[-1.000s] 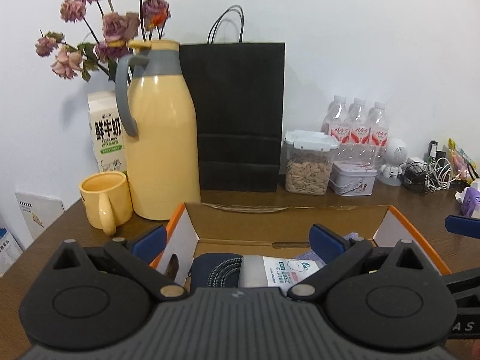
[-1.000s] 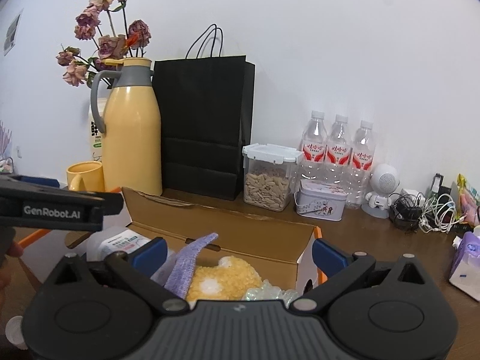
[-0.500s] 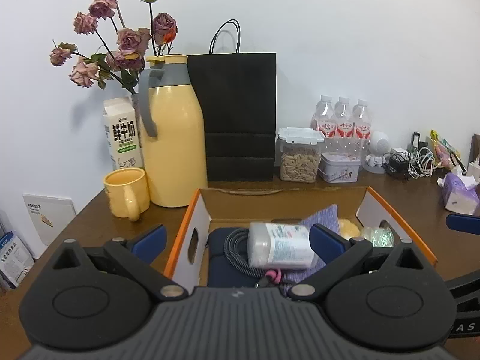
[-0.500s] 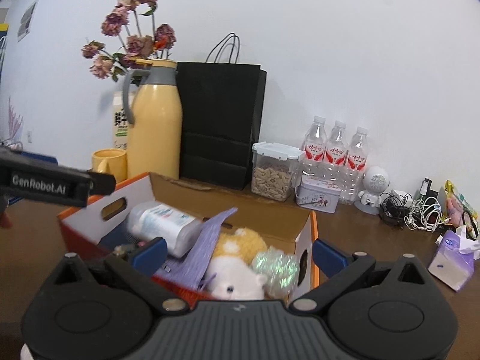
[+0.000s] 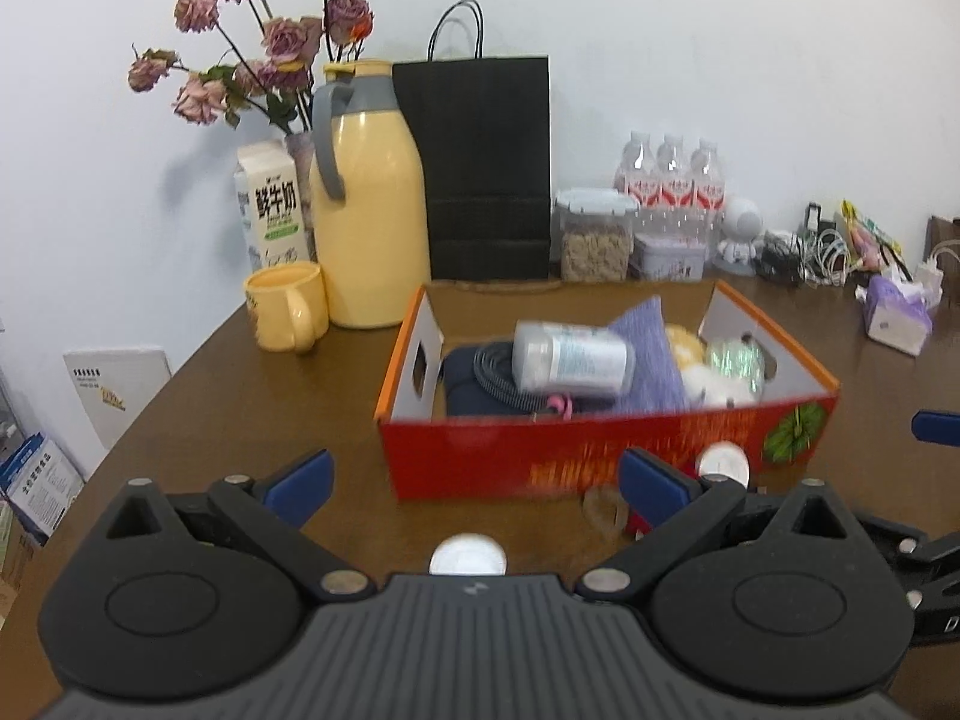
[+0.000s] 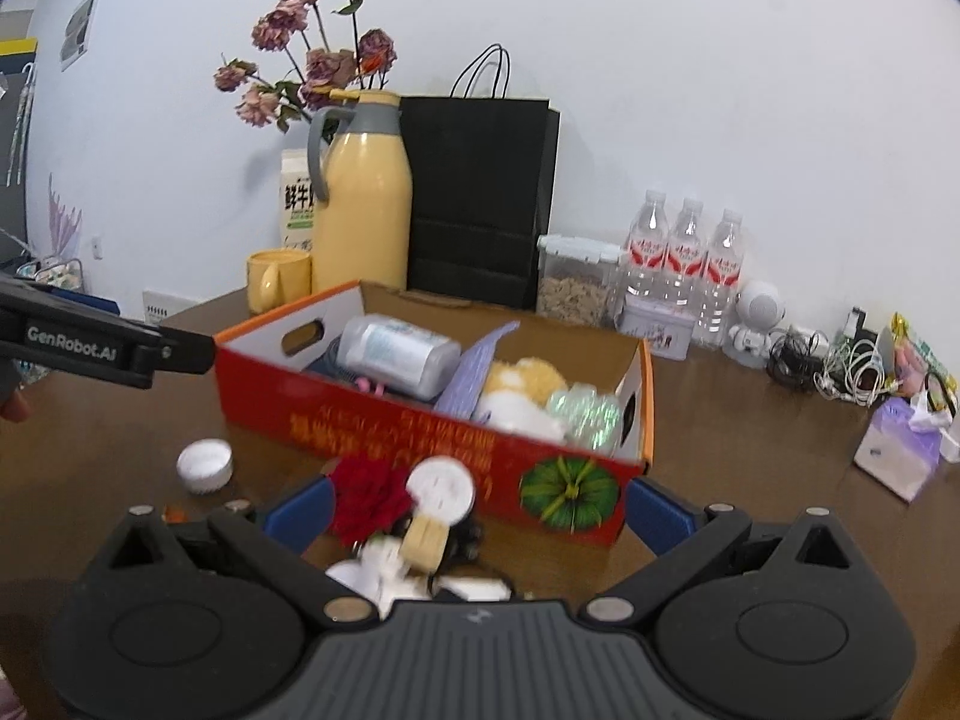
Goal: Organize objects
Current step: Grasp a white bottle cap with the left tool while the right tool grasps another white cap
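Box: red carton [image 6: 432,420] mid-counter [image 5: 228,396], already holding bottle [image 6: 396,354], purple cloth, plush.
Loose items: red flower [image 6: 369,498] and white cap [image 6: 204,465] on the counter before the box front; light, the flower soft. Pinch cap by its rim.
Left tongs [image 5: 474,480]: apart, empty.
Right tongs [image 6: 477,507]: apart, empty.
Room: open above the box; wall edge close.

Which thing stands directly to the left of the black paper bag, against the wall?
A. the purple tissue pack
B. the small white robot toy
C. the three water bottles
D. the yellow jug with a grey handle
D: in the left wrist view the yellow jug stands right beside the left edge of the black paper bag, while the bottles, toy and tissue pack are all further right.
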{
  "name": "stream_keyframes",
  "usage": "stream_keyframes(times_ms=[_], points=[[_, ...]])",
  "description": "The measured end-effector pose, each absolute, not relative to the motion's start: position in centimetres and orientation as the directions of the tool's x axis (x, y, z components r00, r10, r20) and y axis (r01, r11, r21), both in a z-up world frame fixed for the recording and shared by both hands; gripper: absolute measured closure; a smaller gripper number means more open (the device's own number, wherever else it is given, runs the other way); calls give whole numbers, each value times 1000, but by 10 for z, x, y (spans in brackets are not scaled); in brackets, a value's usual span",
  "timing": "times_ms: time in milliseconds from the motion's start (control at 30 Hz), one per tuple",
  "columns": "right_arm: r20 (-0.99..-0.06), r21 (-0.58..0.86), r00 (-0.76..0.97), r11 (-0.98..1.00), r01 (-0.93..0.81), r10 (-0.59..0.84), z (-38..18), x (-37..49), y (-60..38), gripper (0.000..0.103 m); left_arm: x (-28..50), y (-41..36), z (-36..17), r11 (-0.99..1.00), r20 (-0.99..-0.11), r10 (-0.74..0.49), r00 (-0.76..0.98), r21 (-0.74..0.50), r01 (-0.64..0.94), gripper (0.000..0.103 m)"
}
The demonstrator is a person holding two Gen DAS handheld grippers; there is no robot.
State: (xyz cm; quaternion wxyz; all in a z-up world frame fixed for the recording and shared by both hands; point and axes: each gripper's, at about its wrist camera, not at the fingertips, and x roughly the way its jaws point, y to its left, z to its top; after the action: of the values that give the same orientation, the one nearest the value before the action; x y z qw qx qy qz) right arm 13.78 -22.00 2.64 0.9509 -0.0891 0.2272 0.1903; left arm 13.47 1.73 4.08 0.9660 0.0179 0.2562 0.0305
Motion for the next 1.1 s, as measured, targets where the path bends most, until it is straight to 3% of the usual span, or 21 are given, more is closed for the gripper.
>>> stream_keyframes(times_ms=[467,733,900,1033,1100], points=[[-546,-29,771,913,-408,327,-6,114,-229,0,99,13,-13,1000,-636,26,771,25,-13,0],[-580,-18,749,914,-405,320,-19,114,-227,0,94,-2,-29,1000,-652,23,758,10,-22,1],[-587,-16,742,912,-409,323,-22,116,-225,0,98,-5,-35,1000,-667,13,745,-11,-28,24],[-591,-14,739,912,-410,323,-24,117,-224,0,99,-7,-37,999,-661,4,751,-29,-31,32],[-593,-13,738,913,-408,322,-25,118,-224,0,100,-7,-37,999,-655,11,755,-26,-37,41]])
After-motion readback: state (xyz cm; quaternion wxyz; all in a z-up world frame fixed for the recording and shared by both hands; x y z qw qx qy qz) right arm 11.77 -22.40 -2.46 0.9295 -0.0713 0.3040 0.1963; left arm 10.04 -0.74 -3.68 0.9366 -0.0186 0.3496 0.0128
